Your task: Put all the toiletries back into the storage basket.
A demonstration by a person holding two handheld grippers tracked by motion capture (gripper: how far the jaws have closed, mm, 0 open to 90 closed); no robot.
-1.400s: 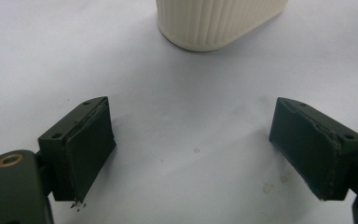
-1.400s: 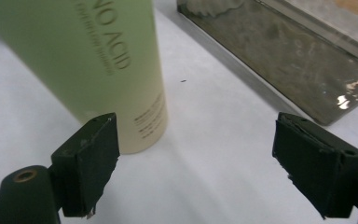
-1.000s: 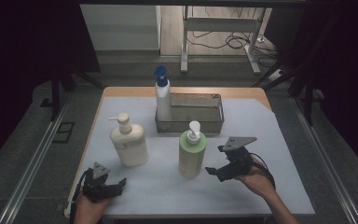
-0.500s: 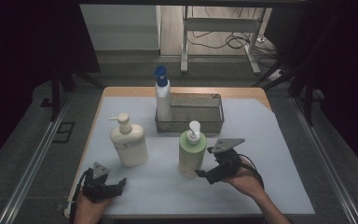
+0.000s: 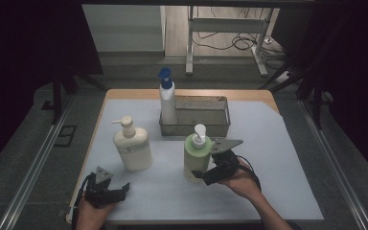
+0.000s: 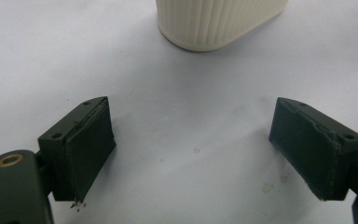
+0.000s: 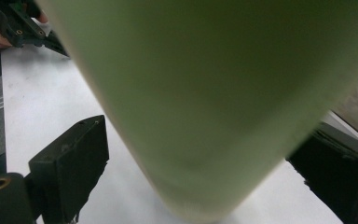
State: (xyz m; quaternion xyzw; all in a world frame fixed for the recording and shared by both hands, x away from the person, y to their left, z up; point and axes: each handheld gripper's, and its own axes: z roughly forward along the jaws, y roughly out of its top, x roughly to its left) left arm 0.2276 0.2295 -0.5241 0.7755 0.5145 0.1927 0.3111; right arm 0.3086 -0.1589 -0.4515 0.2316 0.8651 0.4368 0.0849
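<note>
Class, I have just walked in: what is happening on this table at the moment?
A person works with two hand-held grippers. The right gripper has its open jaws on either side of the green pump bottle with a white pump, not yet clamped on it. The left gripper rests open near the table's front edge, short of the cream pump bottle. Behind stands a grey metal mesh basket, with a white bottle with a blue cap at its left end.

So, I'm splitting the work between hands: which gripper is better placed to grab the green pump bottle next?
Right. The right gripper is at the green pump bottle, jaws open on either side of its body. The left gripper sits open near the table's front edge, closer to the cream bottle.
</note>
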